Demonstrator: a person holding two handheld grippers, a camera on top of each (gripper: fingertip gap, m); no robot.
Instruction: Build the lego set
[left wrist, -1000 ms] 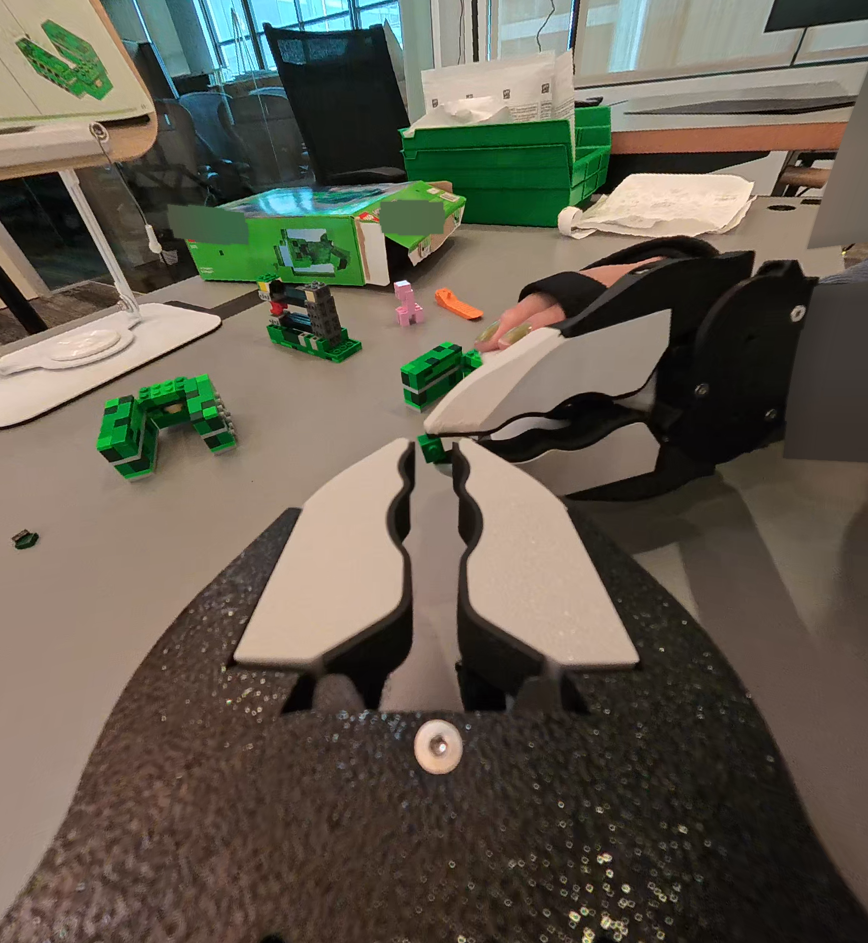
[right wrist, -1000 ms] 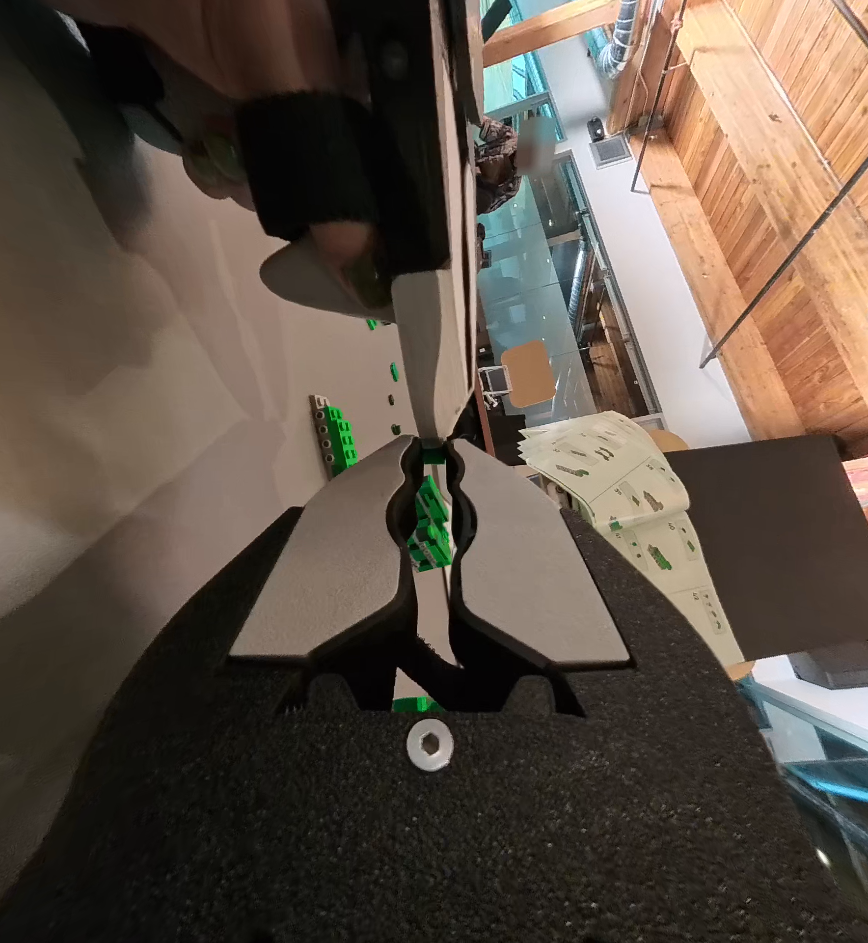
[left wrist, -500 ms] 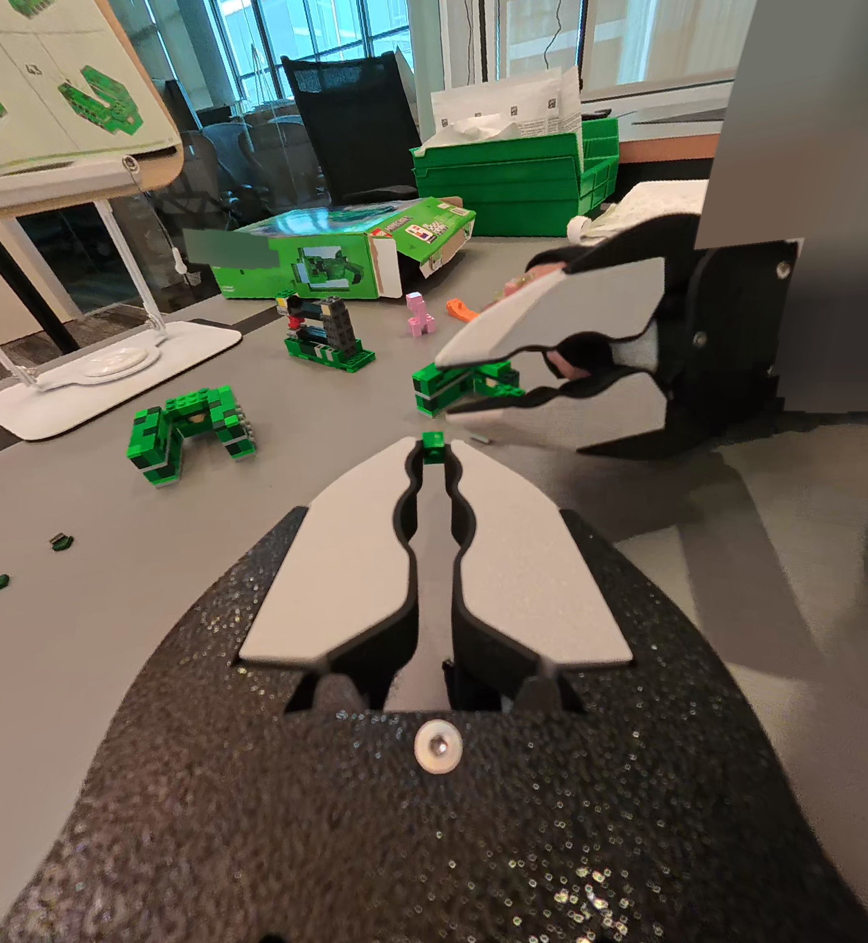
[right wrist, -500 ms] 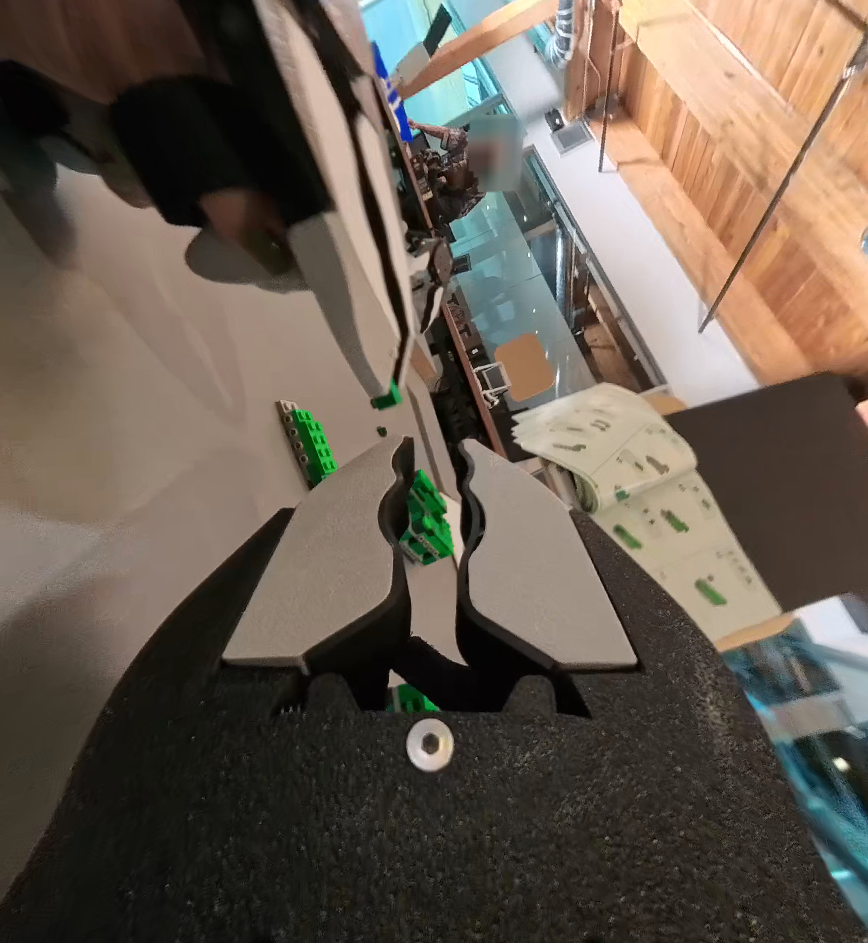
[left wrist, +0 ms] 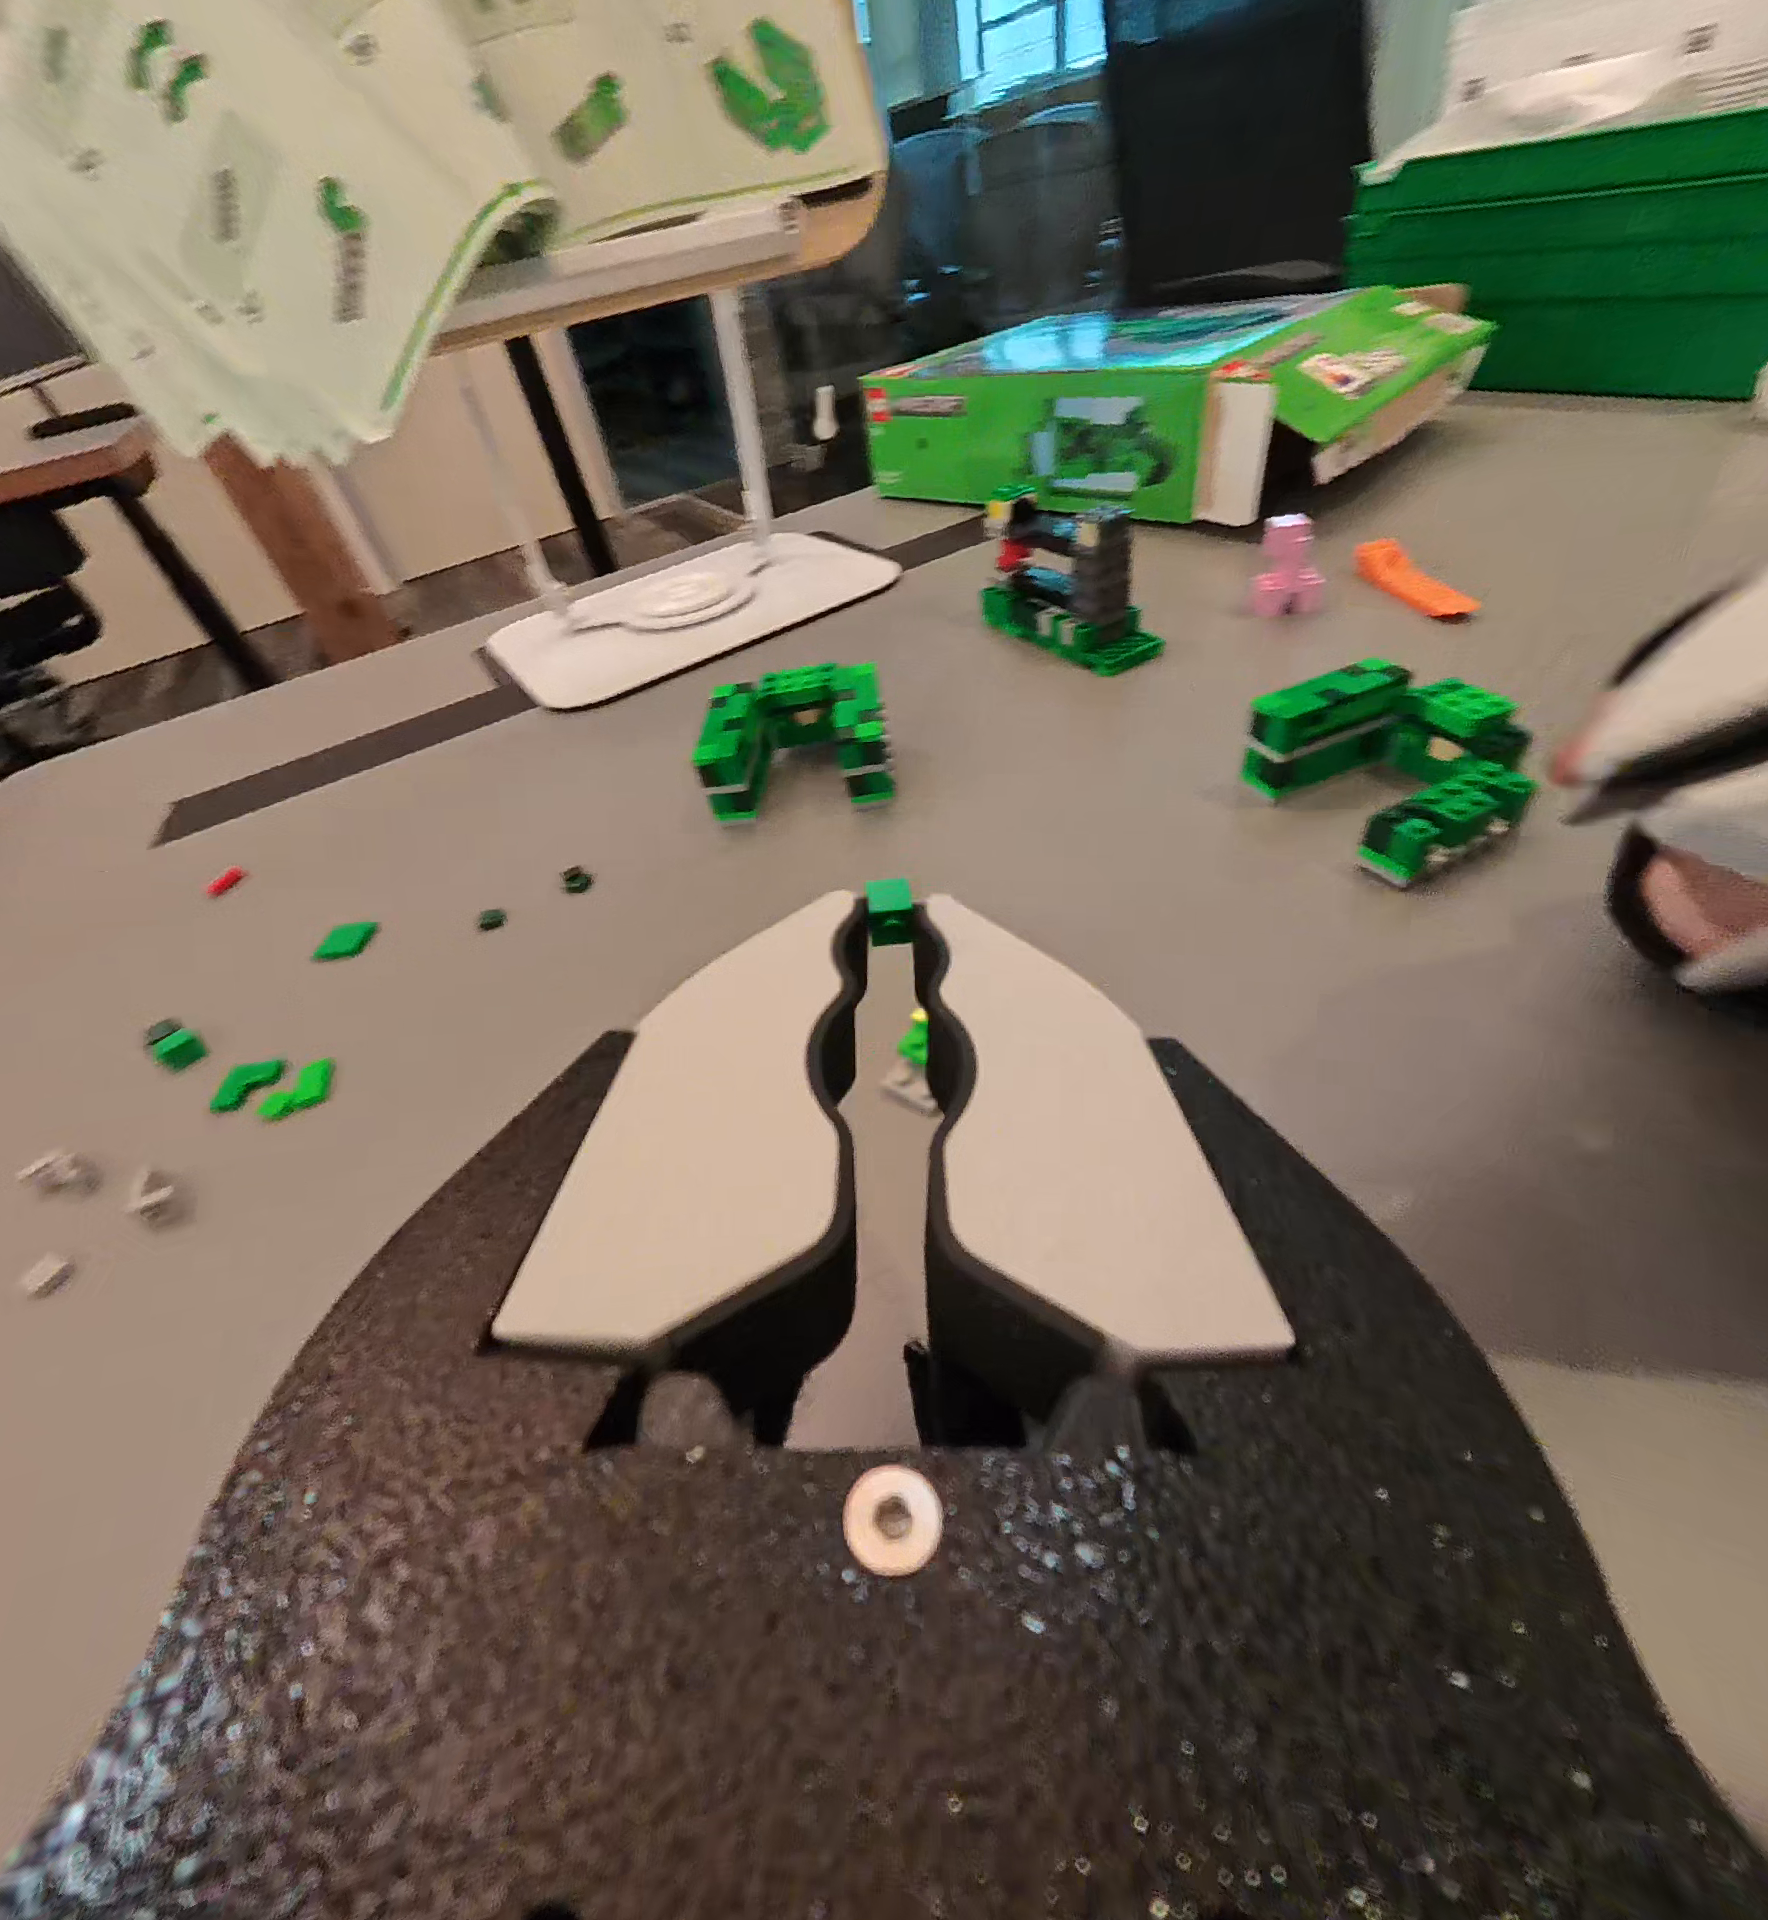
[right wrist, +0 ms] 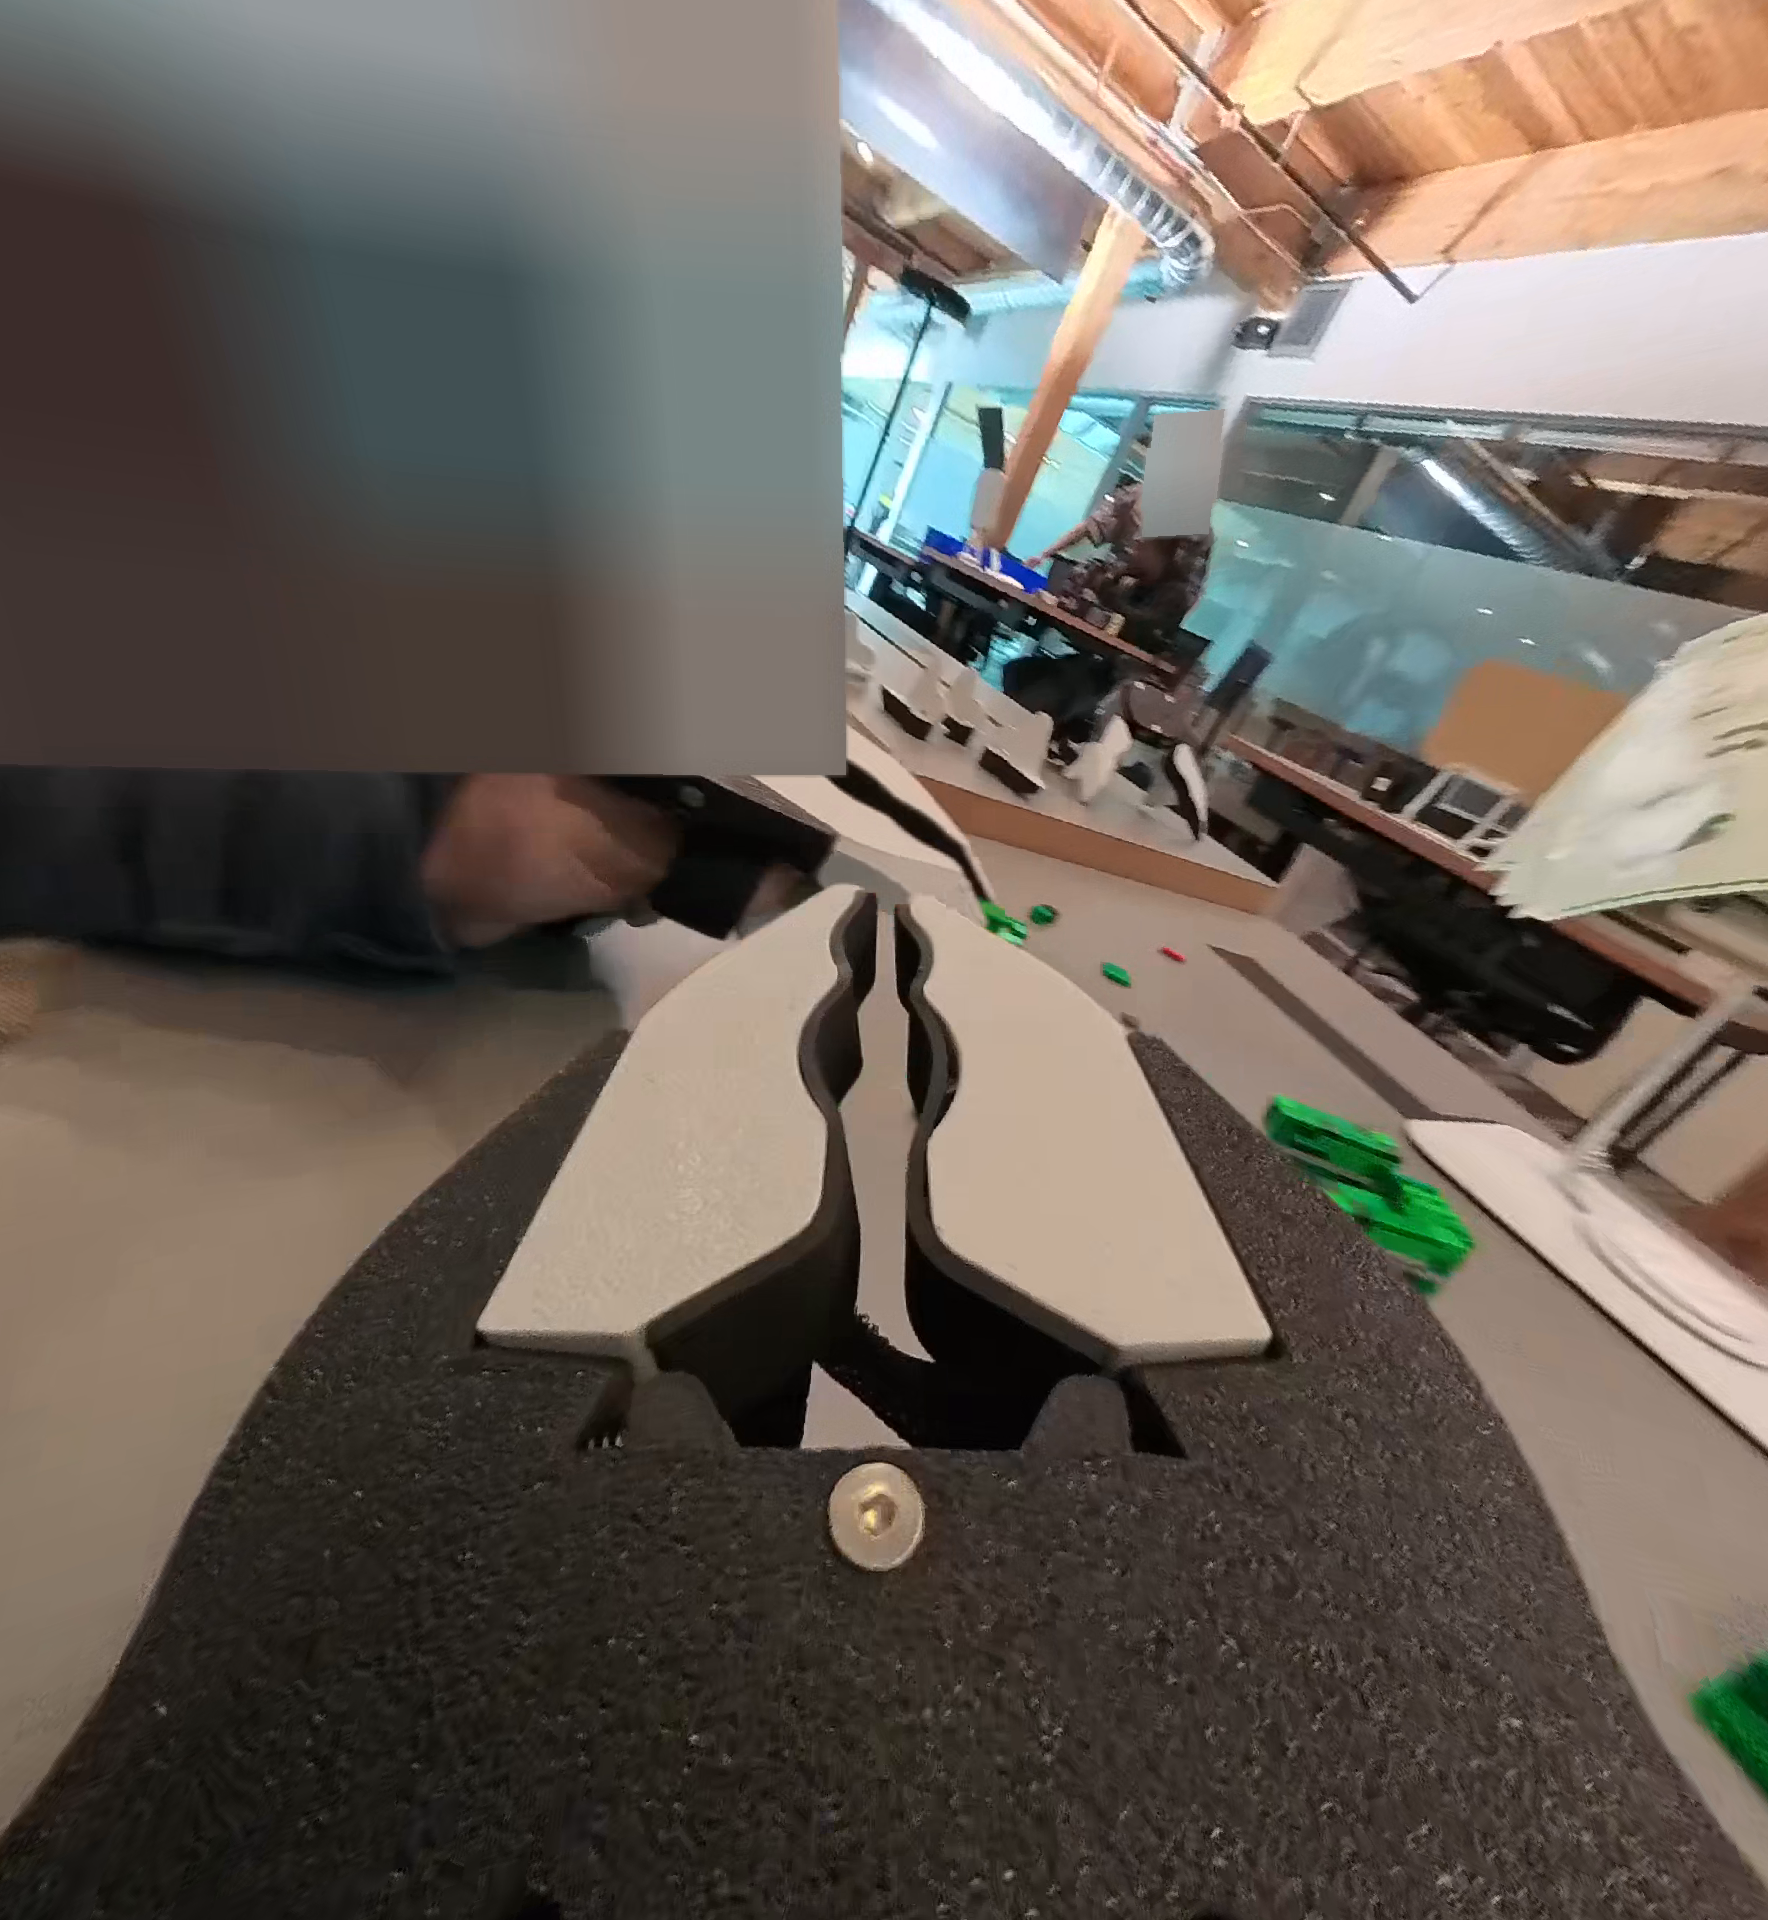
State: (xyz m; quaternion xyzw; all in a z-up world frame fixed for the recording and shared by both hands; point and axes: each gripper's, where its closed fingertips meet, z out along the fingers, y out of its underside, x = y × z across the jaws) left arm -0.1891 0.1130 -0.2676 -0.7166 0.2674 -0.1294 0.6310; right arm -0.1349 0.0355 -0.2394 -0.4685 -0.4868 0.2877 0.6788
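My left gripper [left wrist: 888, 920] is shut on a small green brick [left wrist: 888, 910], held at the fingertips above the grey table [left wrist: 1223, 1039]. Ahead stand a green arch-shaped build [left wrist: 795, 738] and a green C-shaped build [left wrist: 1399, 764]. My right gripper [right wrist: 885, 916] has its jaws nearly together with nothing between them; it also shows blurred at the right edge of the left wrist view [left wrist: 1732, 717]. The right wrist view shows the left gripper [right wrist: 911, 842] just beyond its tips and a blurred green build [right wrist: 1368, 1195] to the right.
Loose green pieces [left wrist: 267, 1081] and small grey pieces [left wrist: 101, 1195] lie at the left. A dark grey and green build [left wrist: 1067, 597], a pink figure [left wrist: 1285, 571], an orange separator [left wrist: 1410, 592] and a green box [left wrist: 1171, 416] stand farther back. An instruction booklet [left wrist: 392, 156] hangs over its white stand base [left wrist: 693, 613].
My left gripper has pulled away leftward with the small green brick. My right gripper has swung off to the right, turned level and closed its jaws. Both views are motion-blurred.
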